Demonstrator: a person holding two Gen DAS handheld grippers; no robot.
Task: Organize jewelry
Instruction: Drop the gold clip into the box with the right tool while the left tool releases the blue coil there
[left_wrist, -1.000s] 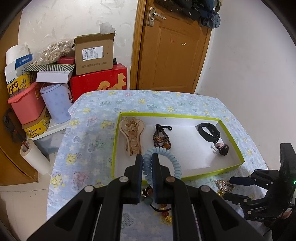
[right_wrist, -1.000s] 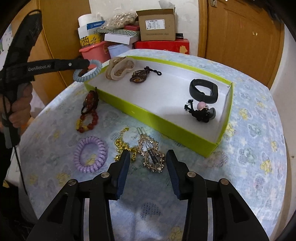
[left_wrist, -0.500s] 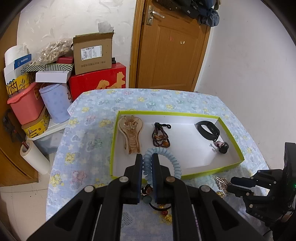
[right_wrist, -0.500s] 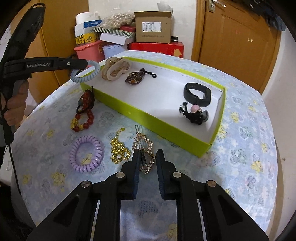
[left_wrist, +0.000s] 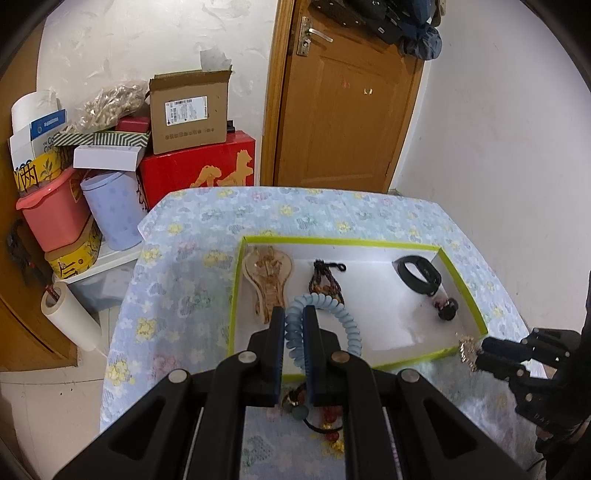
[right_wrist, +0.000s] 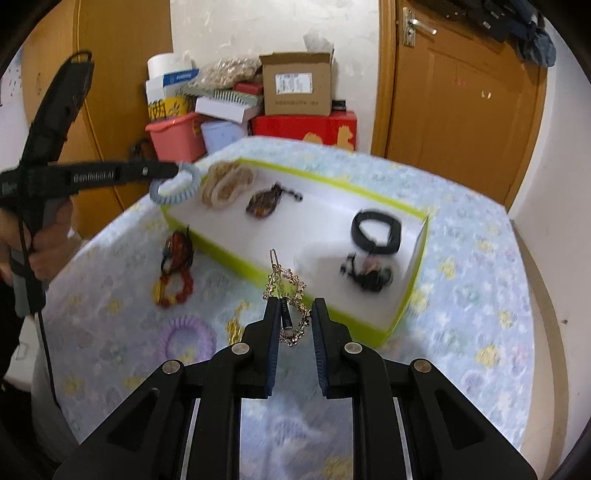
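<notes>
My left gripper (left_wrist: 294, 314) is shut on a light blue spiral hair tie (left_wrist: 343, 317) and holds it above the near left edge of the green-rimmed white tray (left_wrist: 388, 363). In the right wrist view the hair tie (right_wrist: 175, 186) hangs at the tray's left corner. My right gripper (right_wrist: 293, 306) holds a gold hair clip (right_wrist: 286, 291) lifted off the cloth in front of the tray (right_wrist: 325, 317); it shows at the tray's near right corner in the left wrist view (left_wrist: 466, 349). The tray holds a beige clip (left_wrist: 267, 280), a brown bead piece (left_wrist: 325, 282), a black band (left_wrist: 417, 275) and a dark clip (left_wrist: 445, 308).
On the floral cloth lie a red bead bracelet (right_wrist: 175, 288), a purple spiral hair tie (right_wrist: 190, 338) and a gold chain (right_wrist: 234, 325). Boxes and tubs (left_wrist: 110, 166) are stacked beyond the table's left edge. A wooden door (left_wrist: 351, 96) stands behind.
My right gripper closed on the gold hair clip and lifted it off the cloth toward the tray. My left gripper rose a little with the blue hair tie.
</notes>
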